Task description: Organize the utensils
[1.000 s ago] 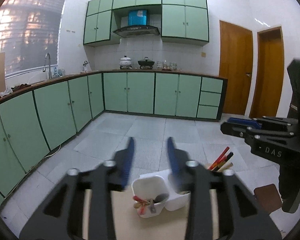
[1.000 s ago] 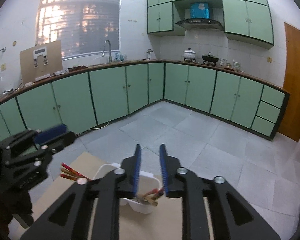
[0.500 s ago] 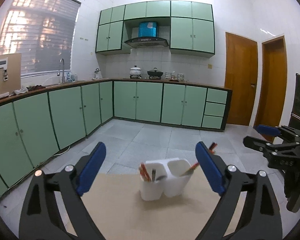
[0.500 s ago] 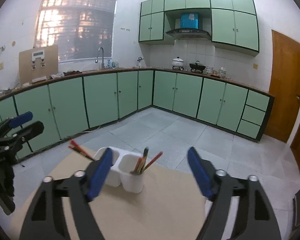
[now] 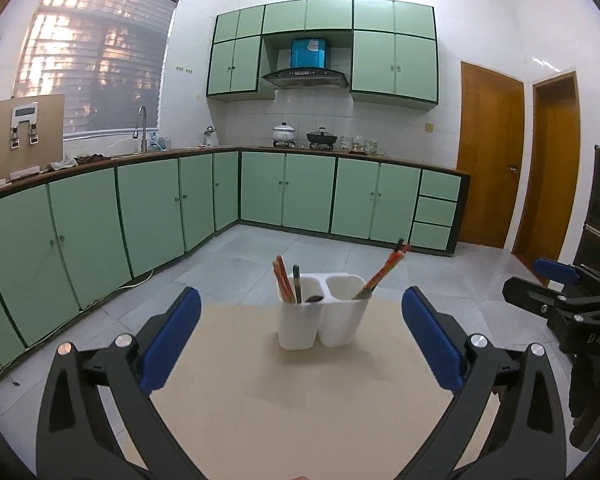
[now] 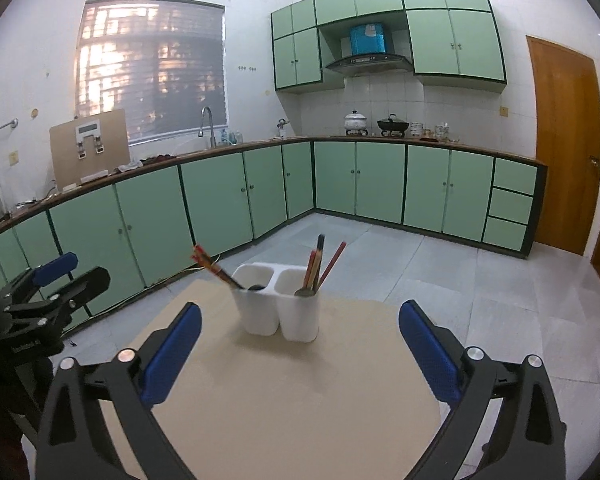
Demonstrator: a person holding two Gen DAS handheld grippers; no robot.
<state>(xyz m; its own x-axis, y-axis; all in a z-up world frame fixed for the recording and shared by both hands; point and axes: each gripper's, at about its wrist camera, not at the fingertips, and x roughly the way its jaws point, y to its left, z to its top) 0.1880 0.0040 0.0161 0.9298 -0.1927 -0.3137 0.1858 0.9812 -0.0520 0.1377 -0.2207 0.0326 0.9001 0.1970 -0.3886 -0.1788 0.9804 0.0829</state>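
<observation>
A white two-compartment utensil holder stands upright at the far part of a beige tabletop. Red chopsticks and a dark spoon stick out of its left cup, more red chopsticks out of its right cup. My left gripper hangs well short of the holder, its jaws opening wide with nothing between them. In the right wrist view the holder shows chopsticks in one cup and chopsticks with a spoon in the other. My right gripper is also opening, empty.
The right gripper's body sits at the table's right side and the left gripper's body at its left. Green base cabinets line the walls beyond a grey tiled floor. Wooden doors stand at the right.
Both grippers pulled back from just above the holder toward the near side of the table. Their jaws went from nearly shut to wide apart. The holder and utensils stayed put.
</observation>
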